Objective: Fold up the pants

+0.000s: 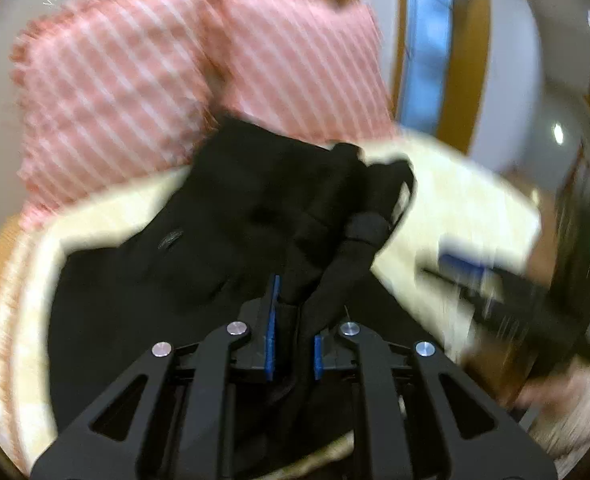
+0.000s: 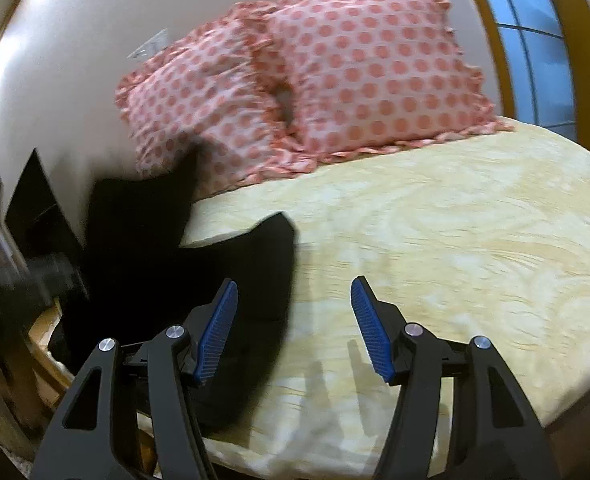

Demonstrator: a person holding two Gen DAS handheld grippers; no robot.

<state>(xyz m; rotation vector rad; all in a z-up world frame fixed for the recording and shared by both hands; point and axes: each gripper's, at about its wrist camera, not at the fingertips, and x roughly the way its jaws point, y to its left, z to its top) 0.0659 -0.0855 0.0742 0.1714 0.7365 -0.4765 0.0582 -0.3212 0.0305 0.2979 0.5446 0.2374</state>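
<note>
Black fabric fills the middle of the left wrist view: the pants [image 1: 231,216] lie bunched on the yellow bedspread [image 1: 463,200], with a rope of cloth rising out of the heap toward the camera. The left gripper [image 1: 293,340] has its jaws drawn in close on that rope, so it is gripping the pants, seemingly by a bunched end or leg, though the blur hides which part.

In the right wrist view the pants [image 2: 167,264] sit on the near left of the bedspread [image 2: 435,220], with one flap lifted toward the pink dotted pillows [image 2: 335,80] at the far end. The right gripper [image 2: 295,320] has its jaws spread wide and holds nothing; its left finger is over the dark cloth, its right finger over bare bedspread, and whether either touches cannot be told.

The step in hand looks like lifting and spreading the garment before any fold is made. To do it well, I judge the left grip should be kept firm while the cloth is drawn taut, since a thick rope of fabric can slip. The empty right gripper would best take a matching edge, such as the other side of the waistband or the second leg, pinching a single layer cleanly. Then both can lay the pants flat on the open bedspread to the right.
</note>
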